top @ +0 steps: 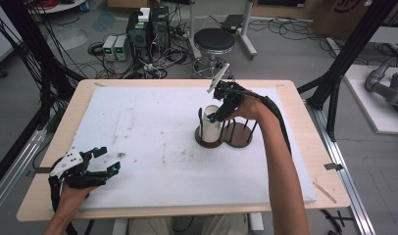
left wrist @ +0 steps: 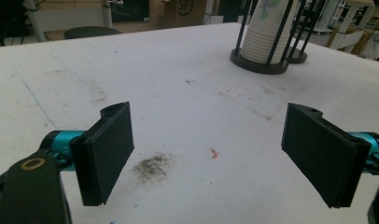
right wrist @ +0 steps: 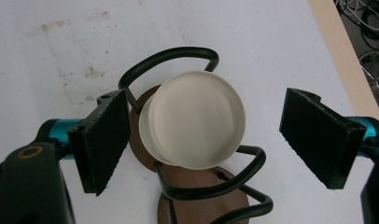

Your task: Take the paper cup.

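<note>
A stack of white paper cups [top: 210,128] stands in one side of a twin holder [top: 238,137] made of brown round bases and black wire posts, right of the table's middle. My right gripper [top: 217,113] hovers just over the stack, pointing down. In the right gripper view its jaws are open on either side of the cup stack [right wrist: 194,119], apart from it, with the holder's second base [right wrist: 201,205] below. My left gripper [top: 109,159] rests open near the front left corner. From the left gripper [left wrist: 211,149] the cup stack [left wrist: 264,37] looks far off.
A white foam board [top: 148,137] covers the wooden table [top: 305,122]. A dark smudge [left wrist: 152,167] marks the board by the left jaws. Behind the table are a black stool [top: 214,40], computer boxes [top: 148,29] and cables on the floor. Black frame poles [top: 349,54] stand at the right.
</note>
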